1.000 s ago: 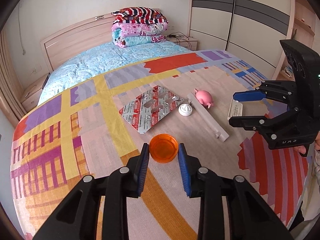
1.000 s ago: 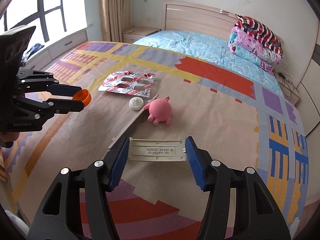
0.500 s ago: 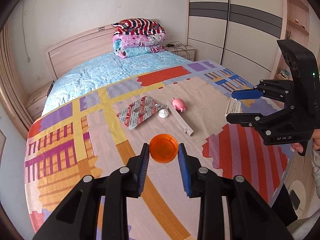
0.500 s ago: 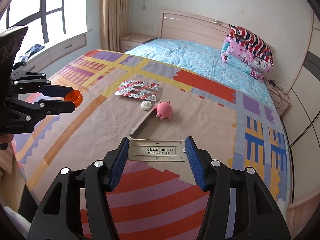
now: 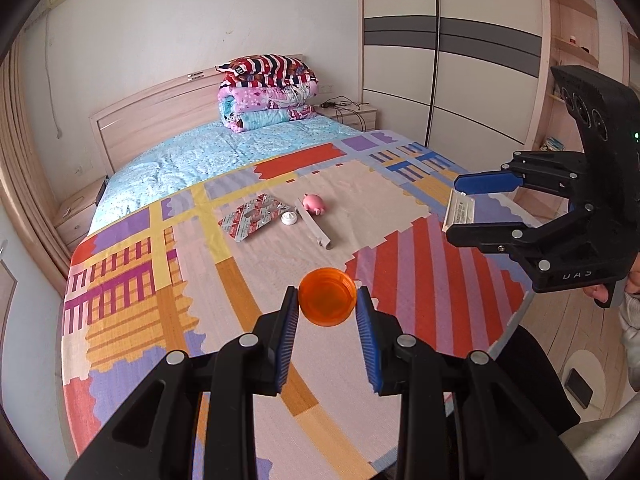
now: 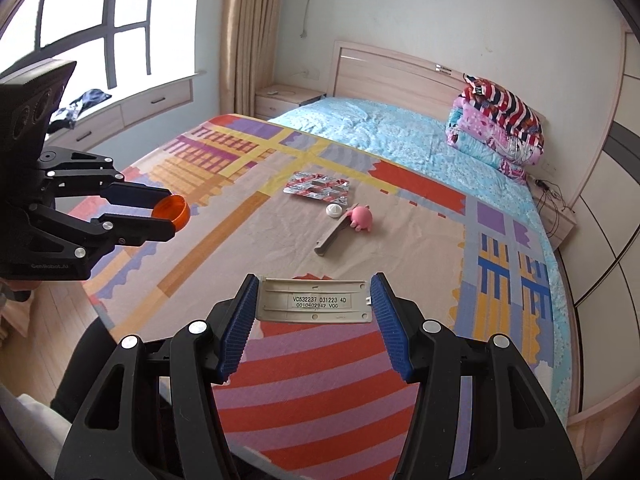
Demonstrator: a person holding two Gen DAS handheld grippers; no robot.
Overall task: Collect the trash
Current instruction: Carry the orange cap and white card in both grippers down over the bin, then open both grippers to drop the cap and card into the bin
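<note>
Left wrist view: left gripper (image 5: 327, 306) is clamping an orange cap (image 5: 327, 301); right gripper (image 6: 314, 304) is pinching a plastic cover (image 6: 314, 300); both need firm, level carrying.

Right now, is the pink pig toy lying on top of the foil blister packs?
No, the pink pig toy lies apart from the foil blister packs.

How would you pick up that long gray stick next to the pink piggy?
Probably across its narrow width near the free end closest to us, coming from above. The long gray strip lies flat on the bedspread, and its far end sits beside the pink pig toy and white cap, so that end is crowded.
</note>
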